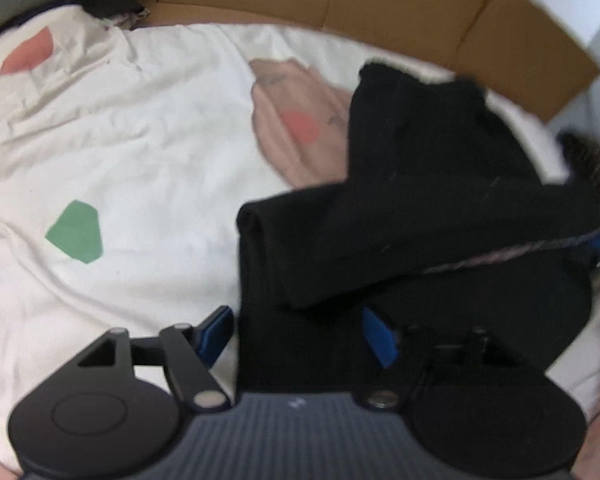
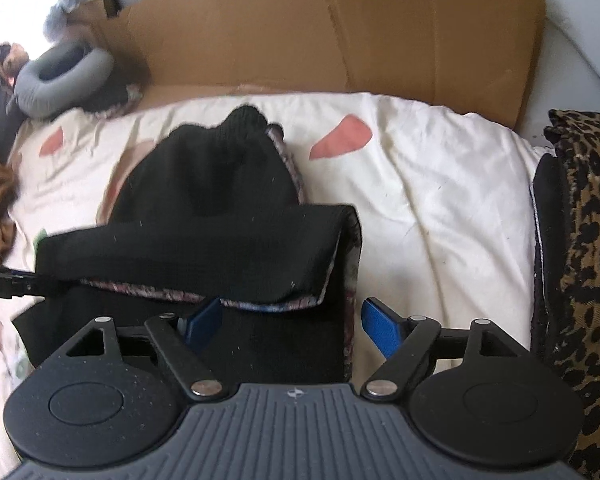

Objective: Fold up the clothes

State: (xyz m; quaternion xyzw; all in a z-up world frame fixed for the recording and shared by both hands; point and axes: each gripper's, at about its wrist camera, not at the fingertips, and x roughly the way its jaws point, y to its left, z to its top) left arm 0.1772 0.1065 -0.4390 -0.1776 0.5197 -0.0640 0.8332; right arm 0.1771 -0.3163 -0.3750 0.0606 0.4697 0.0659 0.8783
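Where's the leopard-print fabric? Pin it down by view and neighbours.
The leopard-print fabric fills the right edge of the right wrist view, beside the white bedsheet and right of the black garment, below the cardboard sheet's right end.

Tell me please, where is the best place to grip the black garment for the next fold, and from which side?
Probably the near right corner of the black garment, where the folded flap ends above the right gripper. Come from the near side, one finger under the patterned edge: it lifts slightly off the white sheet, and the jaws already stand open there.
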